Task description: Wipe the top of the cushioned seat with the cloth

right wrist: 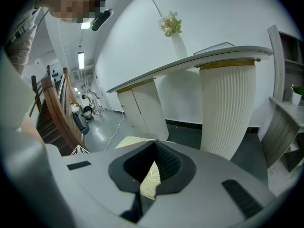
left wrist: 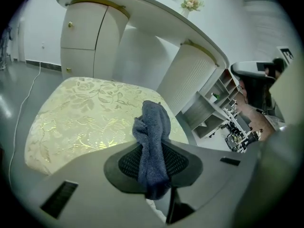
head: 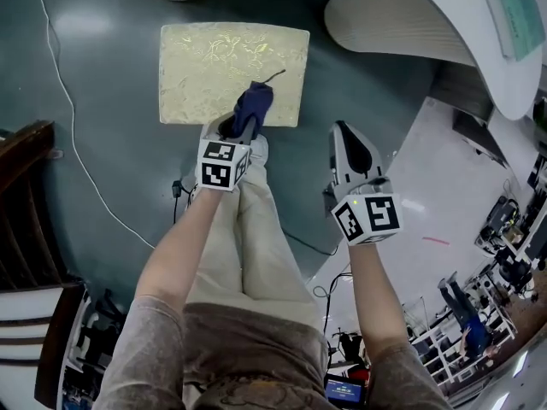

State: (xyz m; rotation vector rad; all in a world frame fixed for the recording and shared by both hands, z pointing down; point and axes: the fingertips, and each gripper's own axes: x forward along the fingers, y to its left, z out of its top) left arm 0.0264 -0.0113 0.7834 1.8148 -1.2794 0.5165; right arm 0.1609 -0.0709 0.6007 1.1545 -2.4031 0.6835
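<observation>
The cushioned seat (head: pixel 205 71) is a cream and gold floral pad, low on the grey floor ahead of me. My left gripper (head: pixel 246 120) is shut on a dark blue cloth (head: pixel 254 102), which hangs bunched over the seat's near right edge. In the left gripper view the cloth (left wrist: pixel 153 132) sticks up from between the jaws of the left gripper (left wrist: pixel 153 148), with the seat (left wrist: pixel 80 118) spread out beyond it. My right gripper (head: pixel 344 131) is held to the right of the seat, over bare floor, shut and holding nothing. Past the shut right gripper (right wrist: pixel 154 144) a sliver of the seat shows.
A white curved counter (head: pixel 427 15) stands at the far right on a ribbed column (right wrist: pixel 228 108). White cabinets (left wrist: pixel 85 37) stand behind the seat. A white cable (head: pixel 68 118) trails over the floor at left, near a dark wooden chair (head: pixel 26 195). The person's legs (head: pixel 248 229) are below the grippers.
</observation>
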